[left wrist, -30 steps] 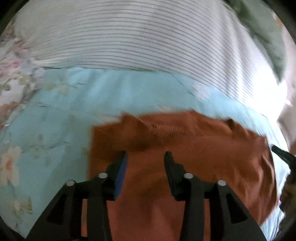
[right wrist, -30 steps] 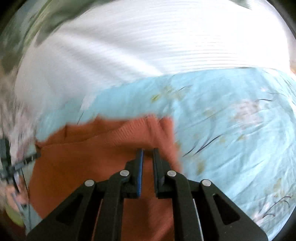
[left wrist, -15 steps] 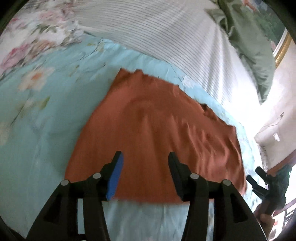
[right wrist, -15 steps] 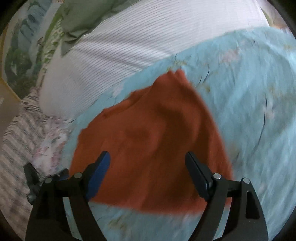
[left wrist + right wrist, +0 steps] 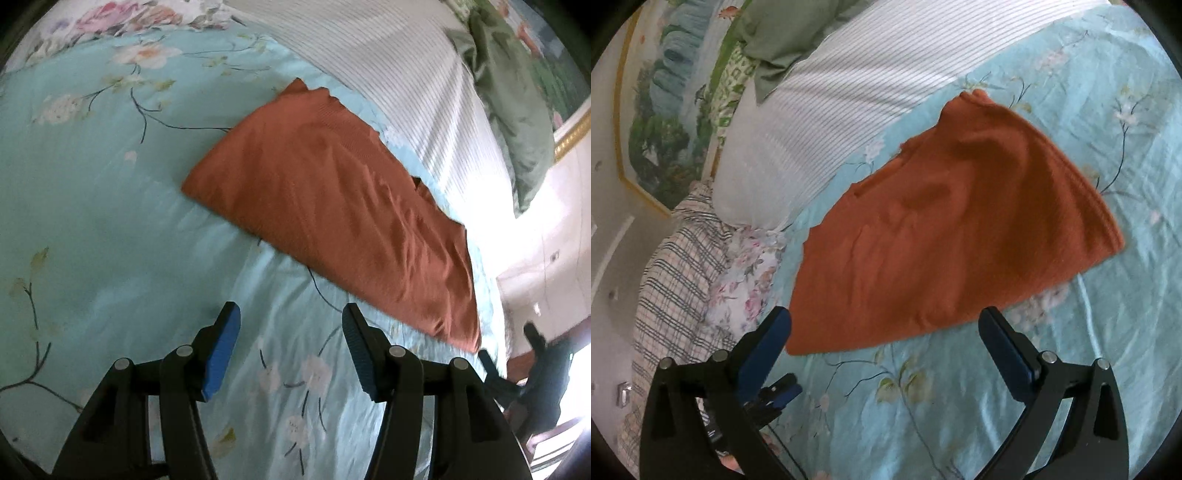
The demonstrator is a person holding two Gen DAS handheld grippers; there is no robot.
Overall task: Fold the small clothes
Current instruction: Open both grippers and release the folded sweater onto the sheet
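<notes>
A rust-orange garment (image 5: pixel 332 206) lies folded flat on the light blue floral bedspread (image 5: pixel 92 221). It also shows in the right wrist view (image 5: pixel 953 236). My left gripper (image 5: pixel 291 332) is open and empty, hovering above the bedspread short of the garment's near edge. My right gripper (image 5: pixel 886 332) is wide open and empty, held above the garment's near edge. The other gripper (image 5: pixel 779 391) shows at the lower left of the right wrist view.
A white striped pillow (image 5: pixel 399 74) lies beyond the garment, with a green cloth (image 5: pixel 509 99) behind it. A plaid cloth (image 5: pixel 672 280) and a pink floral fabric (image 5: pixel 746 280) lie left of the garment. A framed painting (image 5: pixel 661 110) hangs on the wall.
Both grippers have pulled back and up from the garment. The right gripper, nearly shut a second ago, opened wide. The garment now lies flat, with nothing holding it.
</notes>
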